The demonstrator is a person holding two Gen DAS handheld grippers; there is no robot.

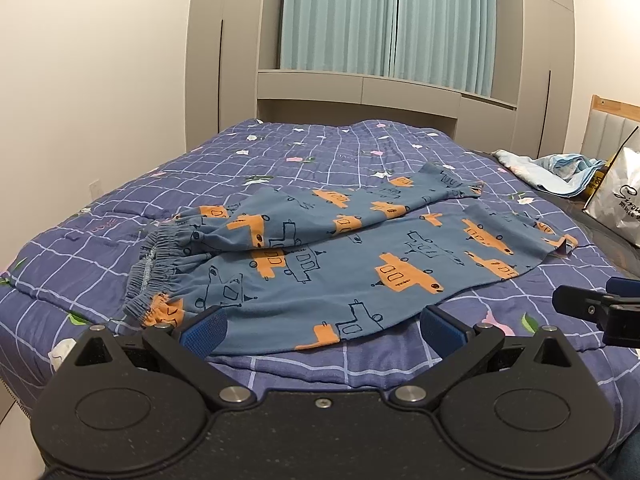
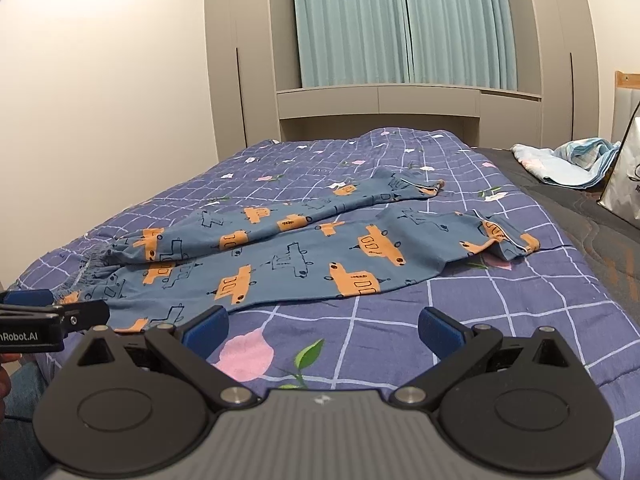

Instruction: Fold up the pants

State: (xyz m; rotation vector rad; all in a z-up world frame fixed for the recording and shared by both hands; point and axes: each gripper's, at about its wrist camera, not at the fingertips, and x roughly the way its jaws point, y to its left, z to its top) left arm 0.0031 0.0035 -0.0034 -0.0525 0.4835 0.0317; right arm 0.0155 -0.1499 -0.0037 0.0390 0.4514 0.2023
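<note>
Blue children's pants (image 1: 340,256) with orange and outlined car prints lie spread on the bed, elastic waistband (image 1: 160,276) at the left, both legs running to the right. They also show in the right wrist view (image 2: 300,256). My left gripper (image 1: 324,330) is open and empty at the pants' near edge, below the waist and hip. My right gripper (image 2: 324,328) is open and empty over bare quilt, just in front of the near leg. Each gripper shows at the edge of the other's view.
The bed carries a purple checked quilt (image 1: 280,148) with flower prints. A crumpled light blue cloth (image 1: 560,172) and a white shopping bag (image 1: 616,200) lie at the far right. A grey wardrobe and teal curtains (image 1: 384,20) stand behind the bed.
</note>
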